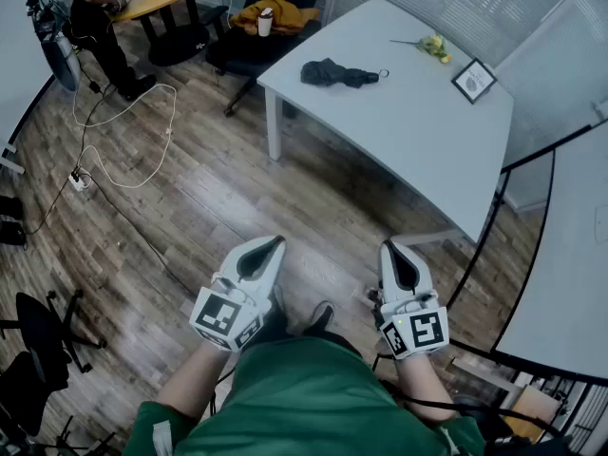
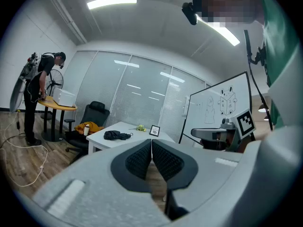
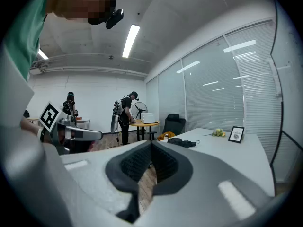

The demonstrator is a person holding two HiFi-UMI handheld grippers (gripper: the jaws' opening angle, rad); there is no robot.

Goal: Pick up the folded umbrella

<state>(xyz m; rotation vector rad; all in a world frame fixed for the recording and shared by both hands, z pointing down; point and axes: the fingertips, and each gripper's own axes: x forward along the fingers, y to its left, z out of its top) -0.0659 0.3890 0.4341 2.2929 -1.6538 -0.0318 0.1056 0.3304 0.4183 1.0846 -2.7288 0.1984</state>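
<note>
Umbrella [image 1: 338, 74] is on the white table [image 1: 399, 150], folded and lying flat close to the table's far-left edge and not far from its left corner. Its long axis runs across my head view, bunched dark fabric to the left, slimmer end with the small loop pointing right. Left gripper [image 1: 275, 244] has its jaws pressed together with nothing between them. Right gripper [image 1: 389, 248] is the same, tips meeting and empty. Both hang over bare wood floor, well short of the table, and the floor between them and its near edge is open. That near edge runs diagonally, down to the right. On the tabletop a small picture frame [image 1: 473, 80] and a yellow flower [image 1: 434, 46] sit well apart from the umbrella. A chair [image 1: 249, 46] with orange cloth stands just behind the left corner, and a white cable [image 1: 123, 141] loops over the floor to the left.
</note>
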